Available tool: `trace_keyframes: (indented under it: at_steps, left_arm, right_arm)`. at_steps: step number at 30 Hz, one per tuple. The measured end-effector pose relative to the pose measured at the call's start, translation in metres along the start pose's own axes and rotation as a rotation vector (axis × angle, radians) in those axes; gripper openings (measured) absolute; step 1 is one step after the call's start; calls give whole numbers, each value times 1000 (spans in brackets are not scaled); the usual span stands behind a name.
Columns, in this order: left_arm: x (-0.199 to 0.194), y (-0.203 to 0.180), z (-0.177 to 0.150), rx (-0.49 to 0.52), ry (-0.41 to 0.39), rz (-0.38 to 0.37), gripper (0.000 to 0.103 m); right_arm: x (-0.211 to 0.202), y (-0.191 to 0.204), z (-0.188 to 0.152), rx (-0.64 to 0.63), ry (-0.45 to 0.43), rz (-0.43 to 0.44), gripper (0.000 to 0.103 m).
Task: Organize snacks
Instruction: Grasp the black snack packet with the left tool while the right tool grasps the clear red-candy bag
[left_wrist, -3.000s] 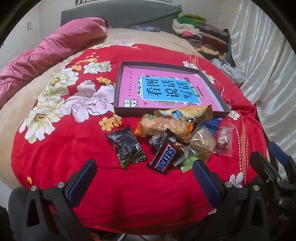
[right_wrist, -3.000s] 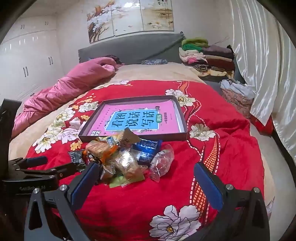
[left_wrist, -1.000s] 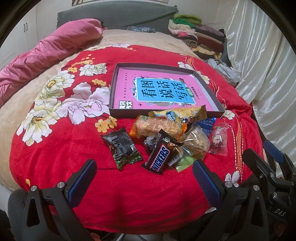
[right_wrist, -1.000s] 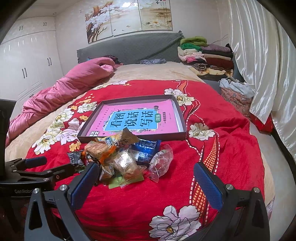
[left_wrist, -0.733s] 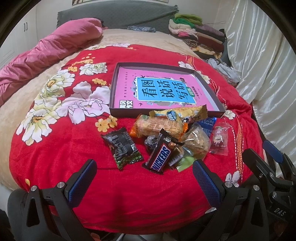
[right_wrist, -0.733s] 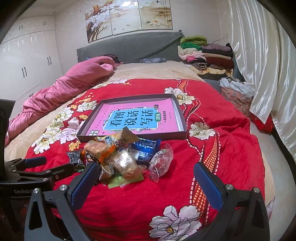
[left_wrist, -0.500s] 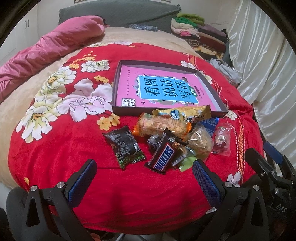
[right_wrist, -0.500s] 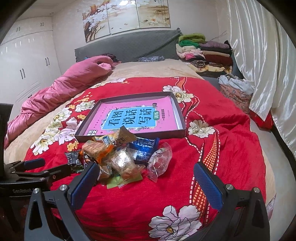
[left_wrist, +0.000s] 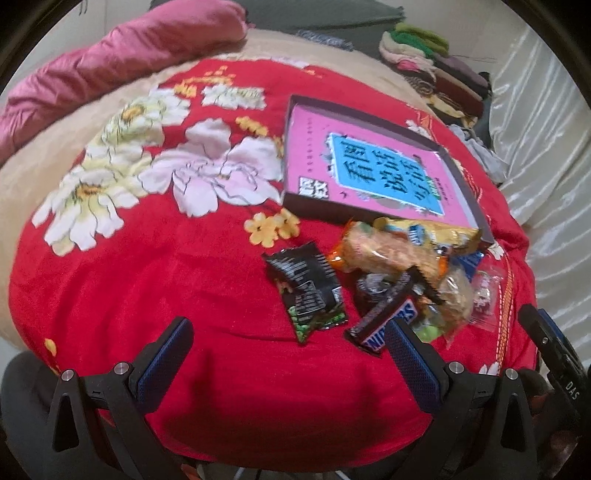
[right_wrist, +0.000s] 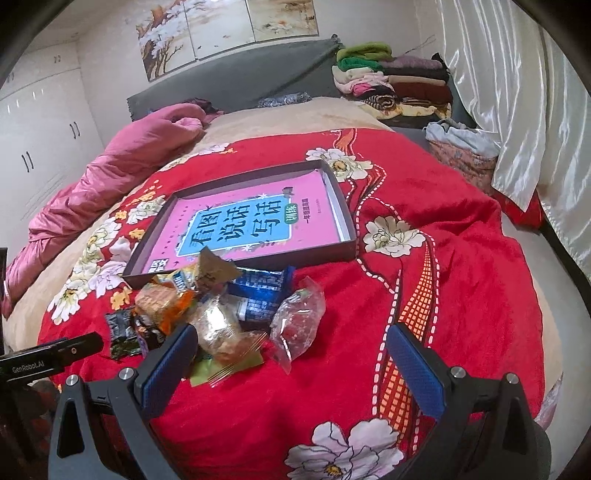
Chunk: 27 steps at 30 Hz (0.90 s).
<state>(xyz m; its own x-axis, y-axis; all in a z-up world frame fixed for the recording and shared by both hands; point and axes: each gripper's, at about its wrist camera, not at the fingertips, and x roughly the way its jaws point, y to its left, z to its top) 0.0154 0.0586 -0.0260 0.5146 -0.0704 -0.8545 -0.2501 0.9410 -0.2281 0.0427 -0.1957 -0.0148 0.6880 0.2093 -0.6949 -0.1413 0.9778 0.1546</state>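
Both views are evenly lit by soft indoor light, bright enough that colours read strongly, with the red blanket oversaturated. The left wrist view is smeared by motion blur: the print on the pink tray and the snack wrappers is soft. The right wrist view is sharper. The satin curtain shows pale sheen. Fisheye bending curves the bed, and black vignette rings every corner
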Motion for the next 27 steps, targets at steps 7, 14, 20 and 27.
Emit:
trace_keyframes:
  at_steps: [7, 14, 20, 27]
  left_arm:
    - [23, 3, 8, -48, 52, -37, 102]
    - [33, -10, 16, -14, 38, -35, 97]
    - [42, -12, 17, -8, 55, -38, 81]
    - [47, -8, 20, -18, 43, -34, 68]
  right_arm:
    - [19, -6, 3, -6, 29, -18, 103]
    - [29, -14, 2, 27, 55, -20, 103]
    - [42, -18, 2, 38, 90, -19, 101]
    - [61, -18, 0, 25, 160, 26, 70]
